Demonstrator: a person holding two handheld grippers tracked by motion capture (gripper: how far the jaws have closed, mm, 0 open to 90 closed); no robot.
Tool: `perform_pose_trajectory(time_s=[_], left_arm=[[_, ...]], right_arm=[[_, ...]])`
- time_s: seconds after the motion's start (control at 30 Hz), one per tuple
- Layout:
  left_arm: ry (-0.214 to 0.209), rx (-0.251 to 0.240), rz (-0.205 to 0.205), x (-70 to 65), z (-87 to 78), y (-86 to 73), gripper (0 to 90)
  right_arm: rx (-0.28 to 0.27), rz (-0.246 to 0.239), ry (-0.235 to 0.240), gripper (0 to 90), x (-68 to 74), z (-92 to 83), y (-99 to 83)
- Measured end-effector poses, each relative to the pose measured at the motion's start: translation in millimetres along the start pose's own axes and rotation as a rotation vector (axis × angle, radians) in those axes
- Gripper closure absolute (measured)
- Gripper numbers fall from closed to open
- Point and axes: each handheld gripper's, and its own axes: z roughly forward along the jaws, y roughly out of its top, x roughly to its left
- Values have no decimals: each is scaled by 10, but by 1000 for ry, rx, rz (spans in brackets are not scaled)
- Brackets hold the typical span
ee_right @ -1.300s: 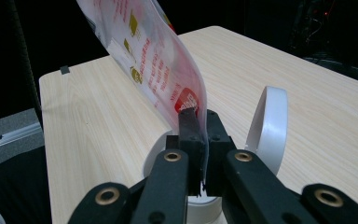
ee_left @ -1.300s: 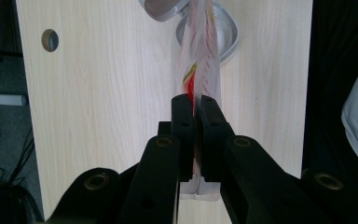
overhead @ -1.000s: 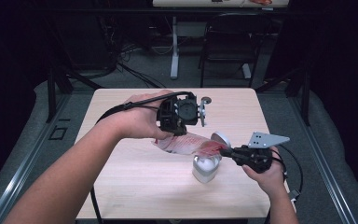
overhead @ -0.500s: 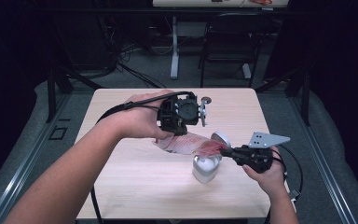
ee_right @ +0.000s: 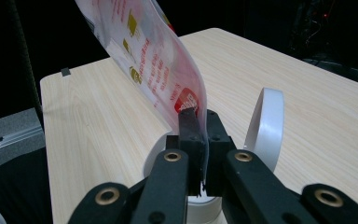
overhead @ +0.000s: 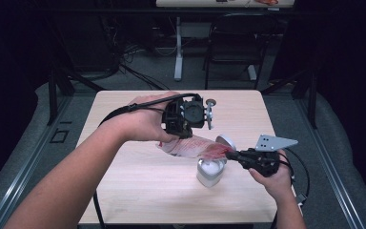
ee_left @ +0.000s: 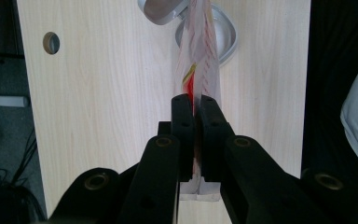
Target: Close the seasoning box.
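Packet (overhead: 195, 146), translucent plastic printed red and yellow, hangs creased.

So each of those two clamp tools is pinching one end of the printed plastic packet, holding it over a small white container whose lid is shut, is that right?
Nearly. Both the left gripper and the right gripper do pinch an end of the plastic packet above the white container, but its lid is flipped open, not shut. The right gripper view shows the lid standing up beside the container's rim.

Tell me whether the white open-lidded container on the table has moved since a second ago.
No. The white open-lidded container sits at the same spot against the pale wooden table's front edge.
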Motion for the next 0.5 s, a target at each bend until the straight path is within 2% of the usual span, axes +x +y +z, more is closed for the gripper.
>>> perform_pose_trajectory(time_s=[0.2,0.5], left_arm=[[4,-14,-9,-3,1,-3,871],[-3,-14,3,3,-3,6,871]], right_arm=[[-2,-2,-3,894,0,-13,4],[1,-11,-15,894,14,-55,17]])
